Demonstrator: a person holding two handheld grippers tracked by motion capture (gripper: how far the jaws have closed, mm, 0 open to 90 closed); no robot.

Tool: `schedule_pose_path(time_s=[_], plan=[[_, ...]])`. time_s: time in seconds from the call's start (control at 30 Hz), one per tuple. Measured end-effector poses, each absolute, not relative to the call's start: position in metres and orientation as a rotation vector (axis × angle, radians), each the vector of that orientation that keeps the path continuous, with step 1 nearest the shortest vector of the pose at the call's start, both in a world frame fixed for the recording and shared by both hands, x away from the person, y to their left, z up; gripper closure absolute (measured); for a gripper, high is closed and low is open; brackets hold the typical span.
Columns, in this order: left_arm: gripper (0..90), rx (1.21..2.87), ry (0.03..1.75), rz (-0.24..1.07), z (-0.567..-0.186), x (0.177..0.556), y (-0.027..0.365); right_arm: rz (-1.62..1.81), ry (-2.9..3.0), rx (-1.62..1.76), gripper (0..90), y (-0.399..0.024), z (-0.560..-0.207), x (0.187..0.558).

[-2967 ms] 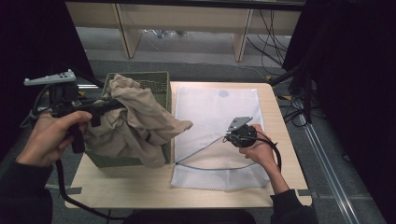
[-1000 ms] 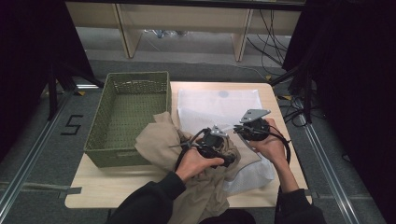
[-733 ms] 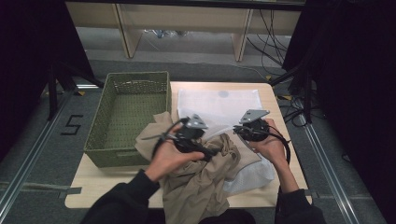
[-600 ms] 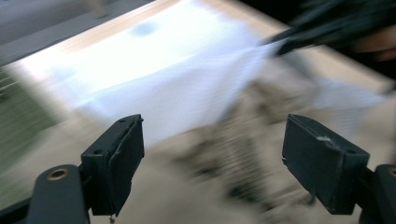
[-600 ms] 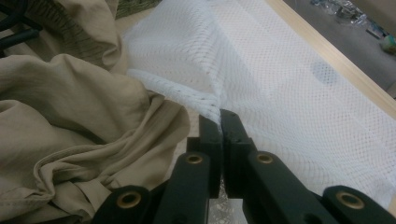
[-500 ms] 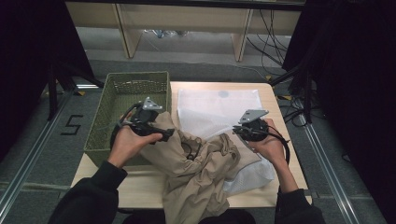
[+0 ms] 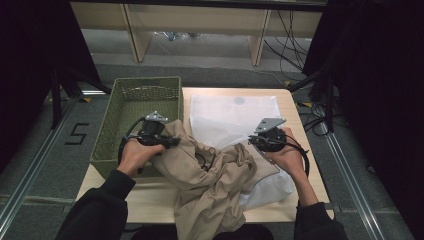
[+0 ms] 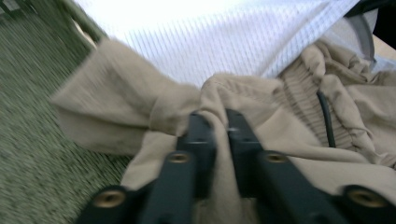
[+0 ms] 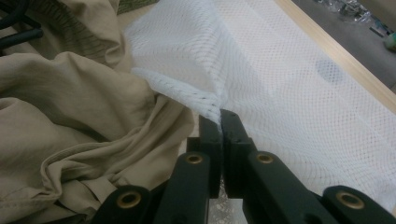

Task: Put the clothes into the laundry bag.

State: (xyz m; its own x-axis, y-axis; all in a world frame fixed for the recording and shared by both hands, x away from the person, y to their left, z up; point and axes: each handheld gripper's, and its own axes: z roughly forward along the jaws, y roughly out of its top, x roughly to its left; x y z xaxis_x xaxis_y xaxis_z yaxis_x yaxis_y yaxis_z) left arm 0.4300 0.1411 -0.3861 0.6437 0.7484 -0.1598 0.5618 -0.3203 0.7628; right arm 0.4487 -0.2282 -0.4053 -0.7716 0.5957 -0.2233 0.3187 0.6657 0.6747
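Two grippers, each clamped on cloth, at the mouth of the mesh bag (image 7: 235,112)

Left gripper (image 7: 172,143) has just closed on the tan garment (image 7: 210,185) near the basket (image 7: 145,92) at 9 o'clock, ready for stuffing; right gripper (image 9: 219,123) pinches the bag's edge, holding it open

high view looks down, gripper views close, sharing beige garment (image 7: 210,185)

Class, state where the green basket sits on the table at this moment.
In the high view the green basket stands at the table's left end, just left of the white mesh bag, with the beige garment touching its near right corner.
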Motion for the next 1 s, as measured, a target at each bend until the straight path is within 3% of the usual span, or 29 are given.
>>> schedule_pose_path(time_s=[0.17, 0.33, 0.43, 0.6, 0.77, 0.9, 1.0], plan=[[86.1, 1.887, 0.864, 0.257, -0.353, 0.398, 0.113, 0.878, 2.445, 0.714, 89.8, -0.227, -0.405, 0.449], [86.1, 1.918, 0.668, 0.191, -0.344, 0.371, 0.049, 0.895, 2.435, 0.715, 89.7, -0.226, -0.403, 0.448], [85.6, 1.985, 0.573, 0.142, -0.361, 0.361, 0.007, 0.913, 2.42, 0.73, 89.7, -0.228, -0.4, 0.447], [83.7, 2.09, 0.606, 0.106, -0.422, 0.378, -0.053, 0.923, 2.422, 0.718, 89.7, -0.229, -0.4, 0.447], [64.8, 2.141, 0.618, 0.083, -0.441, 0.379, -0.068, 0.914, 2.433, 0.706, 89.7, -0.228, -0.401, 0.447], [37.3, 2.136, 0.573, 0.178, -0.409, 0.363, -0.043, 0.915, 2.44, 0.712, 89.8, -0.231, -0.402, 0.448], [26.4, 2.097, 0.606, 0.288, -0.38, 0.366, -0.004, 0.91, 2.438, 0.72, 89.7, -0.23, -0.403, 0.448]])
